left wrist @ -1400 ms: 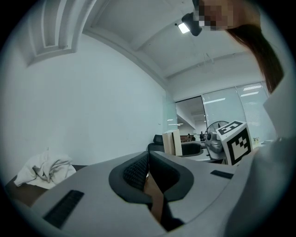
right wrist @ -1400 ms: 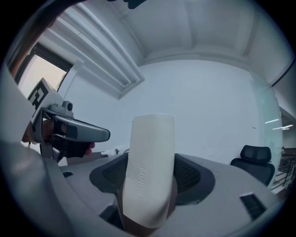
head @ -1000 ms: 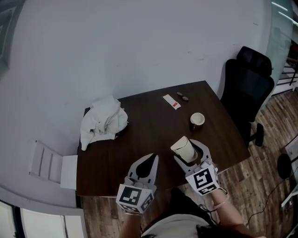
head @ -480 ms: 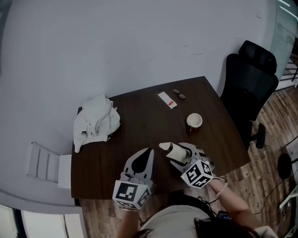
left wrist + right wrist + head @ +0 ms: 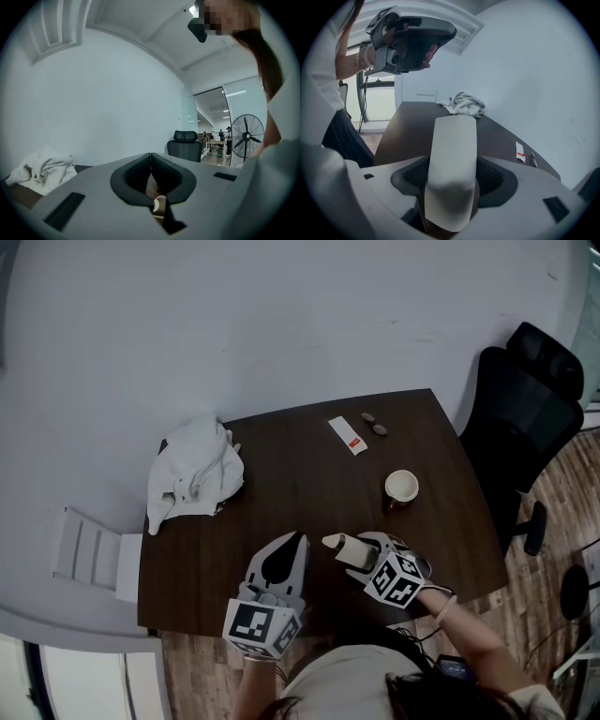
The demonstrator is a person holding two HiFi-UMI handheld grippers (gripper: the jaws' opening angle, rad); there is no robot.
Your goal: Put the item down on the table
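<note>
A pale paper cup [image 5: 343, 547] lies tipped on its side, pointing left, over the front part of the dark brown table [image 5: 281, 474]. My right gripper [image 5: 361, 553] is shut on it, jaws pressed to both sides of the cup [image 5: 452, 159]. Whether the cup touches the tabletop cannot be told. My left gripper [image 5: 296, 540] hovers just left of the cup near the table's front edge. In the left gripper view its jaws [image 5: 151, 164] are shut with nothing between them.
A crumpled white cloth [image 5: 195, 474] lies at the table's back left. A mug [image 5: 401, 487] stands at the right, with a white strip with a red mark [image 5: 348, 435] and two small dark objects [image 5: 373, 423] behind it. A black office chair [image 5: 530, 399] stands to the right.
My right gripper has tipped the cup from nearly upright down onto its side, pointing left, and drawn it lower toward the front edge. The left gripper has barely moved.
</note>
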